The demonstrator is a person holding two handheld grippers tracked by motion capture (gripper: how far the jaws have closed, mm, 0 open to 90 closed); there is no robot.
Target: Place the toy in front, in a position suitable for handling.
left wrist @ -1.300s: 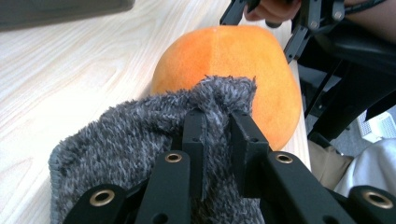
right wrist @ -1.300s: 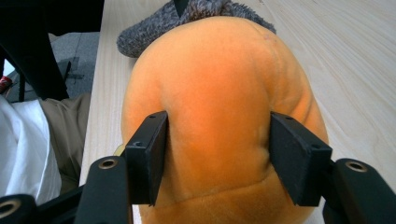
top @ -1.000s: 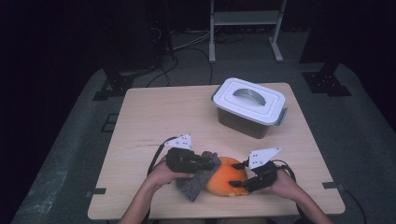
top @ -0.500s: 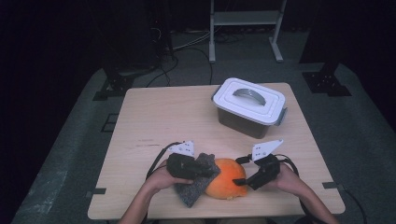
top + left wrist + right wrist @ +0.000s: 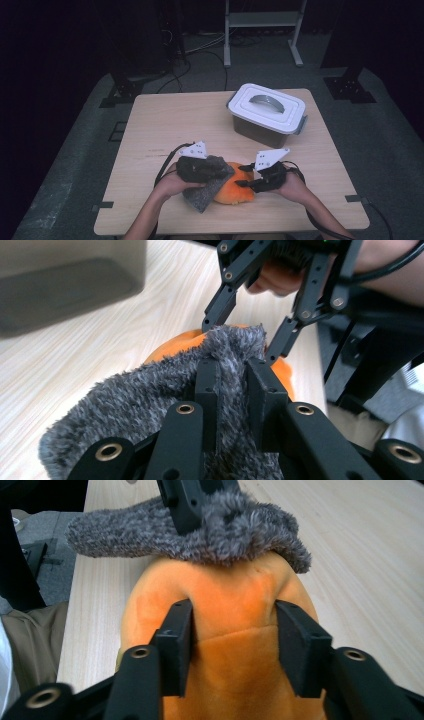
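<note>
Grippers meet at the near table edge, high view: left gripper [image 5: 220, 172] pinches a grey fuzzy cloth [image 5: 207, 192] draped over the left side of an orange plush [image 5: 235, 190]. Right gripper [image 5: 245, 182] sits at the plush's right side, jaws astride it. White-lidded box [image 5: 267, 115] stands well beyond both, on the table [image 5: 165, 125].

Left gripper view: left gripper [image 5: 232, 385] has its jaws pressed together on a fold of the cloth [image 5: 125, 405], pads buried in the pile. Plush [image 5: 172, 347] peeks out just beyond the cloth. Right gripper [image 5: 240, 332] faces in from the far side, tips at the cloth's far edge.

Right gripper view: right gripper [image 5: 232, 625] jaws have just been closing, now half spread with the plush [image 5: 230, 680] bulging between them; inner faces are against its sides, squeeze not clear. Cloth [image 5: 200, 535] lies on the plush's far end, just ahead of the tips, with the left gripper's jaw clamped on top.
</note>
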